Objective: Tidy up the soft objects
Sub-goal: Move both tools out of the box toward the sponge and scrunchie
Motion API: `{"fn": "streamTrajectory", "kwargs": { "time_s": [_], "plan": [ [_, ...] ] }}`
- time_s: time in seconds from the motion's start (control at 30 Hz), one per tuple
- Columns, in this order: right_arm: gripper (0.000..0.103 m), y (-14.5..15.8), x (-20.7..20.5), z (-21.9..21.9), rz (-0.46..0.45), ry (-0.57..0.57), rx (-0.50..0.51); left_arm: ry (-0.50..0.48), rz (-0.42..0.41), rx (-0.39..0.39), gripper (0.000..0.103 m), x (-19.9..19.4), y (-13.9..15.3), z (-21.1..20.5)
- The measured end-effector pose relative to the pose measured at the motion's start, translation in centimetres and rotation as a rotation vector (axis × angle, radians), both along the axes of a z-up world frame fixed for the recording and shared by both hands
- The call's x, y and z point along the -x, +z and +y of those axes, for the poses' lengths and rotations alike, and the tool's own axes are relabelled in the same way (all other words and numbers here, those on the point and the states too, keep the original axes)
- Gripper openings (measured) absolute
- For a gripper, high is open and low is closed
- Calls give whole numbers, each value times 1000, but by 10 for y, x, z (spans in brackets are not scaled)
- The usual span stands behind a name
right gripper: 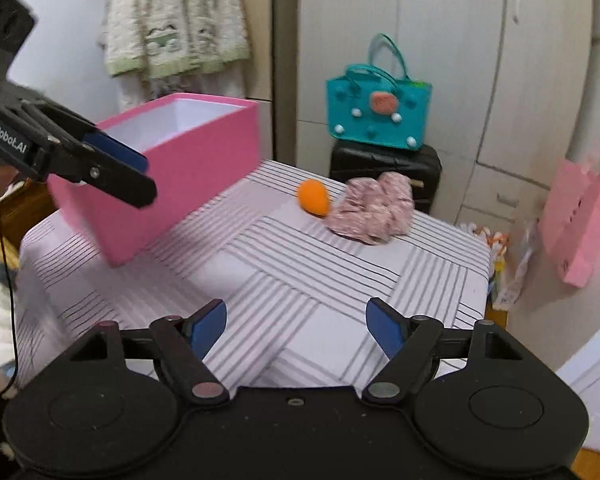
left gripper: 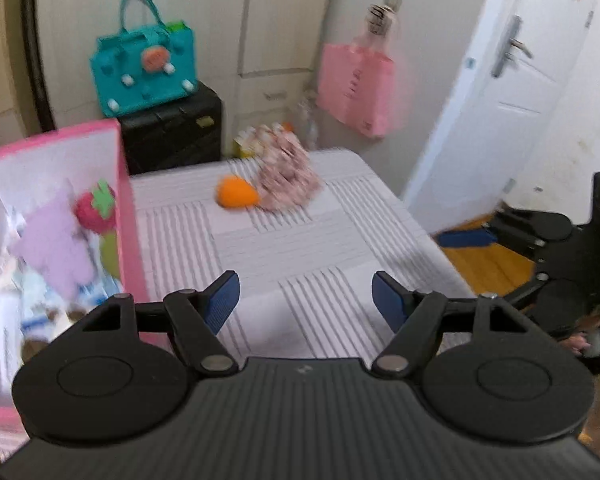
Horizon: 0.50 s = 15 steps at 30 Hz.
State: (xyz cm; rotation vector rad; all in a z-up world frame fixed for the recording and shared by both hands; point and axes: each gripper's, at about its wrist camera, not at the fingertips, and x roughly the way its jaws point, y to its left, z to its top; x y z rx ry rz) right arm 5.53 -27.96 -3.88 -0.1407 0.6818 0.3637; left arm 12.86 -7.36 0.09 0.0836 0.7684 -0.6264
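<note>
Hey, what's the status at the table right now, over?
Left gripper open, right gripper open, both empty. Orange plush carrot and pink floral cloth bundle on the striped tablecloth, outside the pink box. Path clear.

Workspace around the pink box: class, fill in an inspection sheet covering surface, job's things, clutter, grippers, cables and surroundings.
Surface: striped tablecloth covering the table.
Job's things: orange plush touching the crumpled floral cloth; pink box holds a purple plush and a strawberry plush.
Clutter: nothing seen on the table beyond these.
Grippers: left gripper open and empty; right gripper open and empty.
Cables: thin black cable hanging at the left table edge.
Surroundings: teal bag on a black case; pink bag hanging; white door.
</note>
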Motion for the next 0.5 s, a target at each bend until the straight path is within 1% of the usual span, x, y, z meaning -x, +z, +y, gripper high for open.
{"fn": "streamTrajectory", "kwargs": {
  "time_s": [0.07,0.13,0.3,0.4,0.5],
  "plan": [
    [81,-6,-15,-13,-12,-29,-33,36,-47,-19,72,-10,-4,-5],
    [81,-11,-29,-24,-33,-53,-62,59,-81,1,72,-20,-7,-8],
    [81,-12,-67,-43,-73,-89,-115,113,-78,39,72,-45,-17,-16],
    [81,-9,-86,-46,-113,-78,-118,144,-106,29,72,-58,-23,-27],
    [81,-9,-103,-41,-153,-46,-91,183,-168,-5,72,-70,-31,-42]
  ]
}}
